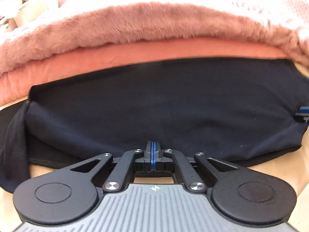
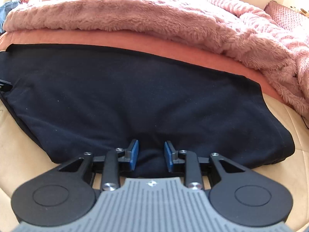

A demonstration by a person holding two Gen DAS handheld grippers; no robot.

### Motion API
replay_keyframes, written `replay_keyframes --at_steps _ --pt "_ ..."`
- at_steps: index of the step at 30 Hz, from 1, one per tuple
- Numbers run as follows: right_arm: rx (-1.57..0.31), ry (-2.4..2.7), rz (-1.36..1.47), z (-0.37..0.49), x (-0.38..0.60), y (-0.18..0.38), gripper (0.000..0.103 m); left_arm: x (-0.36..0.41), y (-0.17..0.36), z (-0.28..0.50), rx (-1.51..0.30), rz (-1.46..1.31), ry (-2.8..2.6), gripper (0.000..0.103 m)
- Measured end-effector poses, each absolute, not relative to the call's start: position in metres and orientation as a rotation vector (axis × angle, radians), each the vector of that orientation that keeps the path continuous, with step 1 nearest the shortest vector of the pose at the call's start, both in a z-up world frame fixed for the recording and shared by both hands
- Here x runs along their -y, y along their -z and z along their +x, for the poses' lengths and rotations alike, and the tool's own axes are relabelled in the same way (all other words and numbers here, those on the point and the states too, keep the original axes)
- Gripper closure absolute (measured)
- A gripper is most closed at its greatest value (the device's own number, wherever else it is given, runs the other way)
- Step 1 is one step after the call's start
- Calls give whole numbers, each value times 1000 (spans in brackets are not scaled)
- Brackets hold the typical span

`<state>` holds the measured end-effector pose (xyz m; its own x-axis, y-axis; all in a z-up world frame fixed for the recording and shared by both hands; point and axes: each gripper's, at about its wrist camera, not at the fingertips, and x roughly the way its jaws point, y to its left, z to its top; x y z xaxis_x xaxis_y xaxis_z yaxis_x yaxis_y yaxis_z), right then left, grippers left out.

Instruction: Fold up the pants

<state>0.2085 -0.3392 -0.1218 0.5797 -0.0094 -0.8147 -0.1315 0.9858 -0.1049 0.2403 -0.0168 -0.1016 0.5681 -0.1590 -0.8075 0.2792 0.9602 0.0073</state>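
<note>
Black soft-knit pants lay folded on the tan bed sheet, both grippers at their near edge.

The black soft-knit pants (image 1: 164,104) stretched crosswise ahead of both tools, below a fluffy pink blanket (image 1: 146,21). The left gripper (image 1: 153,150) had its blue pads pressed together at the hem; whether cloth was pinched, I could not tell. The right gripper (image 2: 151,153) stood wide, straddling a fabric bulge. No readable writing showed.
</note>
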Motion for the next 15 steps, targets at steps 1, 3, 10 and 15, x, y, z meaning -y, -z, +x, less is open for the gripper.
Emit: replay_keyframes --at_steps 1,3,10,15 --pt "-958 -78 -166 210 339 120 80 11 97 235 -911 145 252 91" --pt "-953 -86 -161 212 338 111 81 -1 85 221 -862 210 240 87" --pt "-842 -127 -59 202 316 92 82 -68 87 195 -820 501 58 56" --pt "-849 -132 -42 202 290 100 80 -90 109 192 -870 577 -6 48"
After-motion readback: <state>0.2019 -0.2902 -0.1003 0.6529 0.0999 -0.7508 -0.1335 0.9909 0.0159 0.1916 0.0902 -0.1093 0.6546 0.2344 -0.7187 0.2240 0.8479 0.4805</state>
